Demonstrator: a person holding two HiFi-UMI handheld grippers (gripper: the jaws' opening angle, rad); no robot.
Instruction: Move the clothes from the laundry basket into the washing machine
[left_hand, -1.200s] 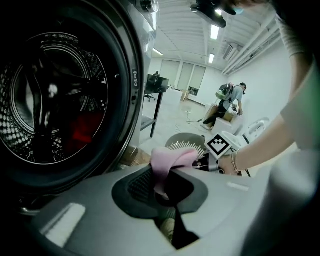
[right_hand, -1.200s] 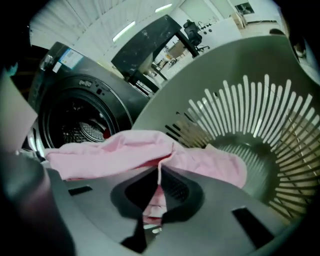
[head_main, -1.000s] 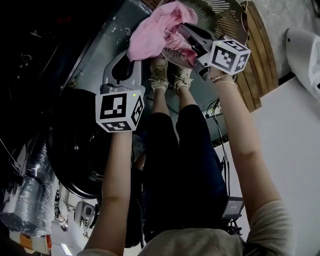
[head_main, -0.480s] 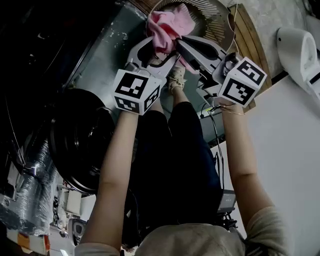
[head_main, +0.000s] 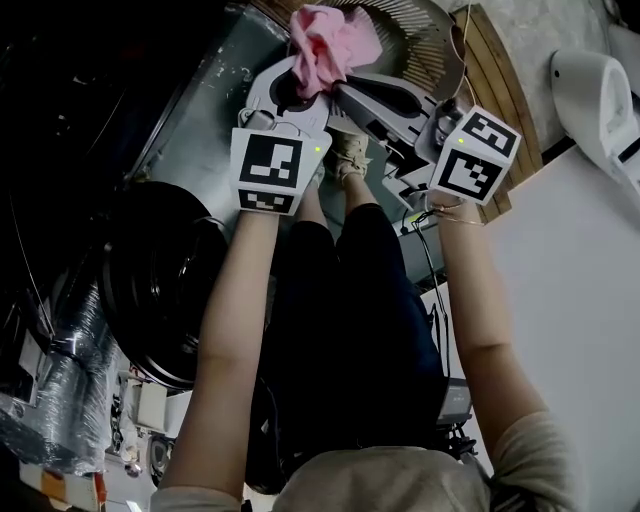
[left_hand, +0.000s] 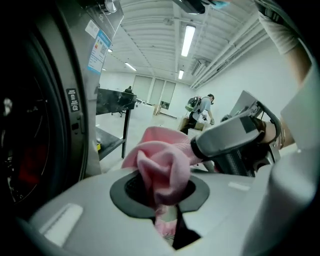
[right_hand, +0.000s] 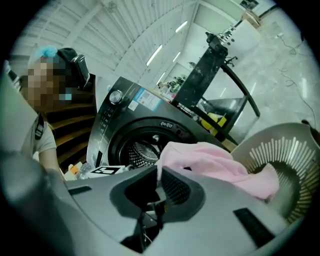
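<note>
Pink garment (head_main: 325, 42), one item, held over the laundry basket's rim (head_main: 432, 22): right gripper (right_hand: 156, 190) clamped tight on one fold, left gripper (left_hand: 161, 194) jaws just closing on another, bunching it for the washing machine (right_hand: 134, 146).

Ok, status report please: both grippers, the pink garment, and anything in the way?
Left gripper jaws just closing on pink garment; right gripper shut on it. Garment held up, laundry basket behind. Washing machine drum open ahead.
</note>
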